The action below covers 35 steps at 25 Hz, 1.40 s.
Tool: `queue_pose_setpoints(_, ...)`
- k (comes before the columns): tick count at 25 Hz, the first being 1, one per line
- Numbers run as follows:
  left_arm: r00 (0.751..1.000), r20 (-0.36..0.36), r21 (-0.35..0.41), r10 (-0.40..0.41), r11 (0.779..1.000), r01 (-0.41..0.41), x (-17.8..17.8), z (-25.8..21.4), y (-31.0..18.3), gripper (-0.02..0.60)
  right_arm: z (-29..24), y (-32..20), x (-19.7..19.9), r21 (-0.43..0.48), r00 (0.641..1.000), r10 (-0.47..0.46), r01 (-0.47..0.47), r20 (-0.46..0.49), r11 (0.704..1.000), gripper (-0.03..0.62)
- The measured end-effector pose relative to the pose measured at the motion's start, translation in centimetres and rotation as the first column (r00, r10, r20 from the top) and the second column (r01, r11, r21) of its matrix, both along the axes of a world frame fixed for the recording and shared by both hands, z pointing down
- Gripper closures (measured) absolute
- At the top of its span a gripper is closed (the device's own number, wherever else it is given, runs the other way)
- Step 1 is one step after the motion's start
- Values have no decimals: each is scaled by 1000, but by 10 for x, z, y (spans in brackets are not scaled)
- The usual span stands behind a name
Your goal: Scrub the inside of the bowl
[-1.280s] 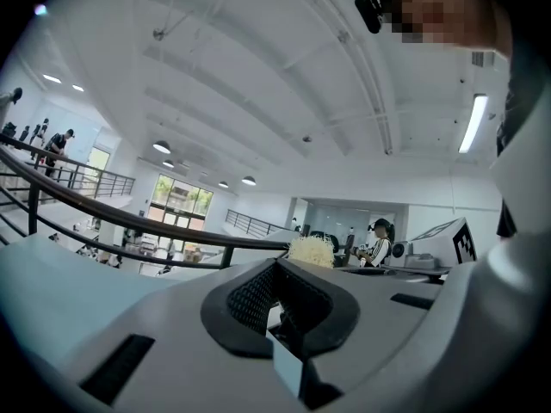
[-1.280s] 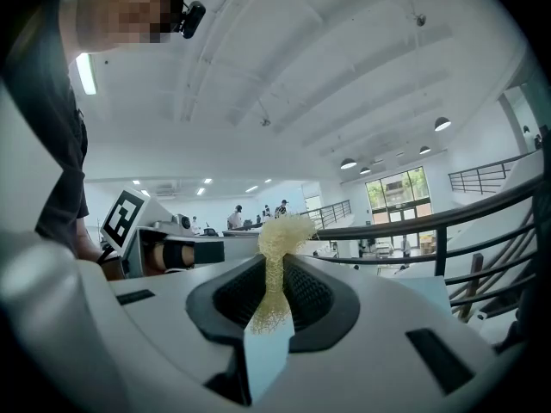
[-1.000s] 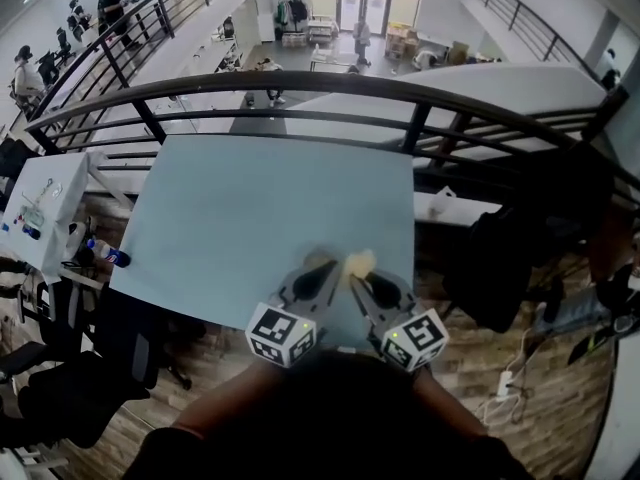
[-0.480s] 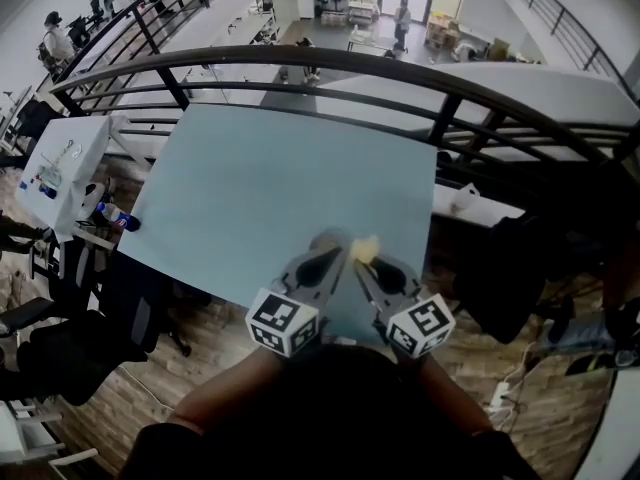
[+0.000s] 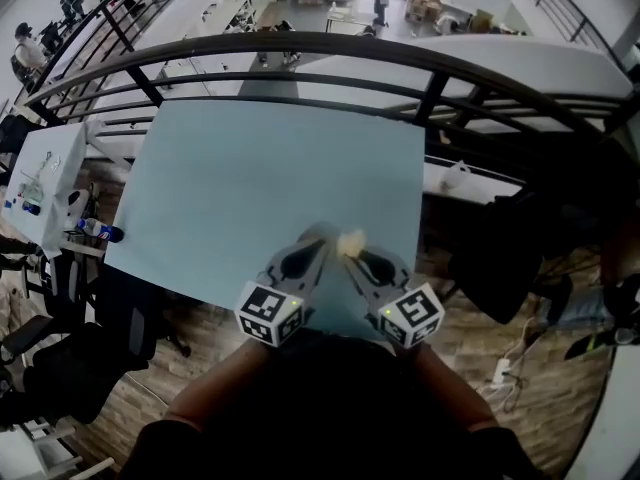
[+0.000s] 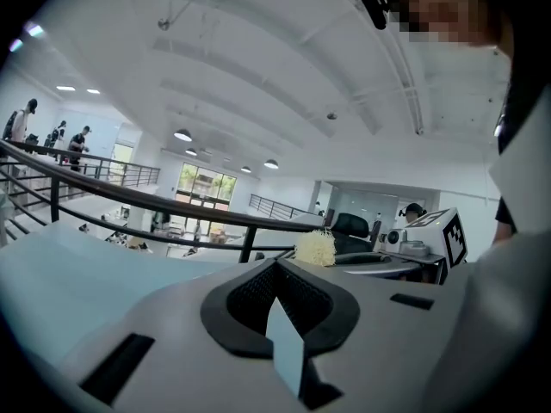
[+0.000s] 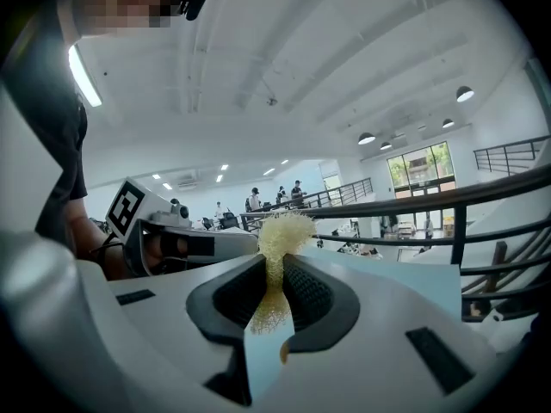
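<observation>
The right gripper point(image 7: 275, 286) pinches a pale yellow, fibrous scrubber point(image 7: 281, 229) between its dark ribbed pads. A bushy tuft of the scrubber stands out beyond the jaw tips, and a thinner strand trails back behind the pads. The left gripper point(image 6: 277, 282) has its jaws pressed together with nothing between them.

In the head view both grippers are held side by side, close in front of the person's body. They point away from the person, and their tips angle toward each other. They sit over the near edge of a light blue table point(image 5: 250, 178). The scrubber's tuft shows just beside the left gripper's tip, and the left gripper view shows it the same way, close to the right of that gripper's nose.

Each gripper's marker cube faces up toward the head camera, and the person's bare forearms point(image 5: 215, 403) reach in from the bottom of the view. The table's surface shows plain and flat. A dark metal railing point(image 5: 300, 53) curves along its far edge, with a lower hall visible past it. Wooden flooring point(image 5: 200, 353) lies under the table's near side.
</observation>
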<state>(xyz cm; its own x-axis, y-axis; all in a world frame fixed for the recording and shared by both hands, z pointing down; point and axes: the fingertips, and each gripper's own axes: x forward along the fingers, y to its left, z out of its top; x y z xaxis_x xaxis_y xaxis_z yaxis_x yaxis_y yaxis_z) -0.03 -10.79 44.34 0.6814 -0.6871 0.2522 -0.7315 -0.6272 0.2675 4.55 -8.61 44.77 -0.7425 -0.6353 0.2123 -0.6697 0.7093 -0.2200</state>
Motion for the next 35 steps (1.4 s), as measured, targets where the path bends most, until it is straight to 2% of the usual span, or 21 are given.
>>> queue_pose_setpoints(3, 1000, 3, -33, 16, 999, -16, -4, 18, -8, 583, 18, -4, -6, -62, 1000, -14, 15, 15, 998, 528)
queue_pose_setpoints(10, 998, 50, -112, 32, 993, -26, -27, 65, -28, 583, 63, -21, -15, -153, 999, -8, 2, -40, 988, 528)
queue_pose_setpoints(16, 997, 60, -192, 45, 981, -33, -49, 101, -45, 583, 95, -38, -40, -228, 996, -48, 30, -73, 973, 528)
queue_pose_setpoints(23, 994, 81, -259, 68, 965, -44, -60, 134, -56, 581, 118, -51, -55, -271, 996, -33, 10, -83, 962, 528)
queue_pose_setpoints(27, 994, 85, -302, 75, 952, -46, -66, 154, -56, 580, 132, -53, -60, -309, 996, -17, -11, -89, 951, 528)
queue_pose_setpoints(31, 989, 94, -363, 112, 929, -70, -67, 182, -57, 580, 146, -59, -62, -338, 996, -2, -29, -92, 941, 528)
queue_pose_setpoints(35, 986, 121, -404, 116, 913, -57, -73, 205, -57, 575, 156, -61, -62, -359, 995, 5, -42, -104, 932, 528)
